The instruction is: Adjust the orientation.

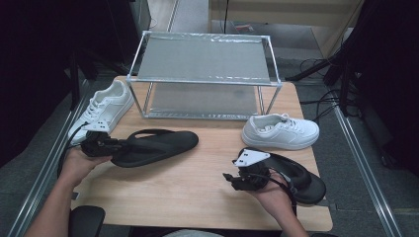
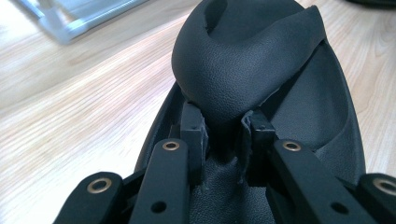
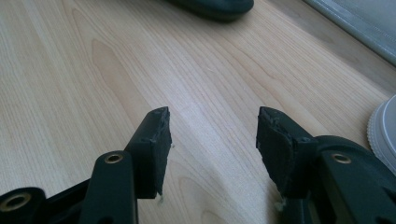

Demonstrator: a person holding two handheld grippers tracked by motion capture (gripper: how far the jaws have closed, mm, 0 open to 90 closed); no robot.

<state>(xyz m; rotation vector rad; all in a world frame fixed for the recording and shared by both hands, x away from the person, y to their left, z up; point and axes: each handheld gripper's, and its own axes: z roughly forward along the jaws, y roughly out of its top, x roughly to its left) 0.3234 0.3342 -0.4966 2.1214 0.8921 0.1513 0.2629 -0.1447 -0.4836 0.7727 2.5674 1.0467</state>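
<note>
Gripping the black flip-flop [image 1: 155, 146] at lower left of the high view: left gripper [image 1: 101, 144] has its pads pinched on the strap near the heel end; the left gripper view shows the strap [image 2: 243, 60] bunched up between the two jaws, both pads pressing on it. Sandal's long axis runs roughly left-right across the wooden table [image 1: 197, 197], toe pointing right toward frame centre, heel at the gripper. So the load hangs out away from the left hand, sideways on to the two-tier metal rack [image 1: 205, 74] behind it at upper centre. Right gripper [image 1: 236, 178] sits at lower right, jaws apart with nothing between them, bare table in its own view [image 3: 212, 126]; second black flip-flop [image 1: 301, 180] lies just right of that hand, touching or nearly so, can't tell. White sneakers [image 1: 280, 132] and [image 1: 104, 107] flank the rack. My read: left is on its sandal, and the next move likely needs a swing to line it up with the rack; right is nearer the other sandal.
</note>
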